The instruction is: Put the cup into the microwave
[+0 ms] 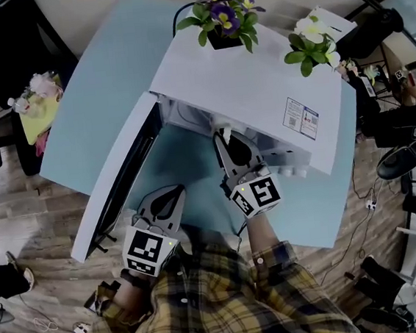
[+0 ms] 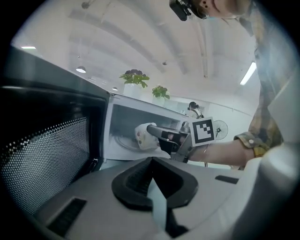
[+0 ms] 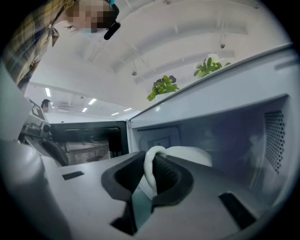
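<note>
Cup (image 2: 142, 136), white and glossy with a rounded body, held by its loop handle (image 3: 149, 166) just inside the mouth of the white microwave (image 1: 259, 90). Clamped on that handle by the right gripper (image 3: 151, 164), ribbed black pads pressing it from both sides. Resting on the cavity floor or clear of it: cannot tell.

Close around that gripper: the cavity's roof above, the hinge side to the left. Swung wide to the left, the microwave door (image 1: 117, 183), its dark window dotted with fine perforations. Just in front of that door and apart from the cup, the left gripper (image 1: 173, 195), jaws closed together on nothing. On the cavity's right wall, a patch of small vent holes (image 3: 274, 136).

On top of the microwave, two potted plants: purple pansies (image 1: 223, 16) in a dark square pot and a white-flowered plant (image 1: 311, 40) near the right corner. Beside them, flat on the casing, a white sticker (image 1: 300, 117) with blue and red print, too small to read. On the right gripper, a marker cube (image 1: 259, 196) bearing black-and-white square patterns; no letters.

Underneath, a smooth pale-blue table (image 1: 92, 122) on a wood-plank floor (image 1: 36, 217). Behind the grippers, yellow plaid sleeves (image 1: 279, 280).
</note>
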